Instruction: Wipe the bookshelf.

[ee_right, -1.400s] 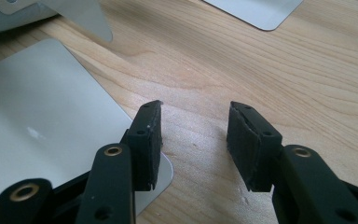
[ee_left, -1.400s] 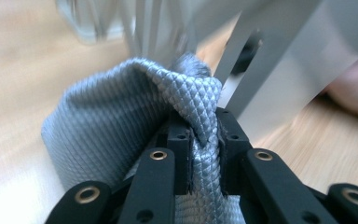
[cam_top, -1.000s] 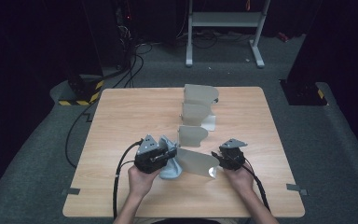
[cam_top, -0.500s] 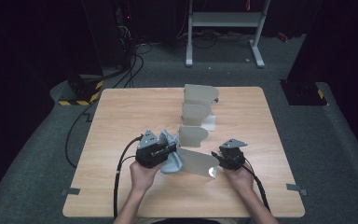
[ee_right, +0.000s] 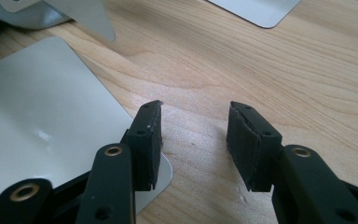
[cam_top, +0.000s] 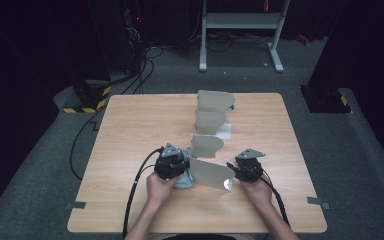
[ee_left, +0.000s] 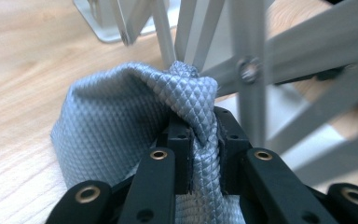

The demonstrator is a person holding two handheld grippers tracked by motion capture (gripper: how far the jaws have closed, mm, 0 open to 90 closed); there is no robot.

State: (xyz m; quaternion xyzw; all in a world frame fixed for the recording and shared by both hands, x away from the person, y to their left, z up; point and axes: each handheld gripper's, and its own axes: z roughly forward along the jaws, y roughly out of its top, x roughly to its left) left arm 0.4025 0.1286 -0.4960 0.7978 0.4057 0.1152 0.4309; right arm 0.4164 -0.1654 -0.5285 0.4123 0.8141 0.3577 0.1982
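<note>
Cloth (ee_left: 121, 126), grey and quilted, sits bunched at the near end of the metal rack (cam_top: 211, 122), pinched tight by left gripper (ee_left: 204, 140). Right gripper (ee_right: 193, 144) gapes empty beside a plate (ee_right: 42, 116); wiping looks barely started.

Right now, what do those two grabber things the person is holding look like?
Each black hand-held gripper, left and right, has two blocky black jaws with brass-ringed holes and ridged pads. A grey three-cornered plate sits on top, and a black cable trails back. The forearms are bare, no sleeves.
</note>
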